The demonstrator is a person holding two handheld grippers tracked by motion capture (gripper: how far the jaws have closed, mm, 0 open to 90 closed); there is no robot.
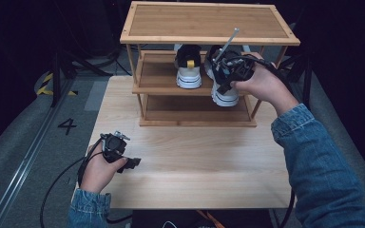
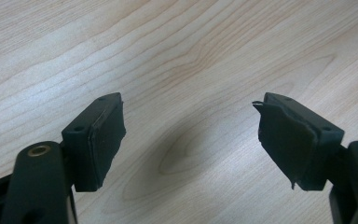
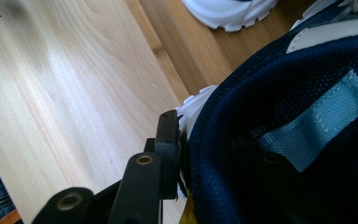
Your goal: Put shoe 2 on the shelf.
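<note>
The left hand (image 1: 97,168) lies low at the near left of the table (image 1: 195,175), sleeve coming in from the bottom edge, wrist bent so the left claw (image 1: 132,163) points right along the tabletop. Its jaws stand spread wide — in the left gripper view the two black pads (image 2: 105,140) face each other across bare wood grain, nothing between them and nothing touching them. A cable trails from this claw off the near edge.

Well right of it and farther back stands the rack (image 1: 209,23), three wooden tiers. On the middle tier, just left of the right claw, sits a shoe (image 1: 188,66) with its heel toward the person and its toe going back under the top tier.

The right arm reaches forward and up from the lower right, denim sleeve to the wrist, the right hand (image 1: 264,83) wrapped round the right claw (image 1: 221,71) at the front right of the middle tier. This claw is pinching the second shoe (image 1: 223,92) at its collar: in the right gripper view one jaw lies outside the dark mesh wall (image 3: 270,93) and the other goes into the shoe's opening, beside a light blue tab. The shoe hangs at the claw, its white sole end jutting forward and down past the tier's front edge, its long axis running front to back like its neighbour's, tilted down toward the person.
</note>
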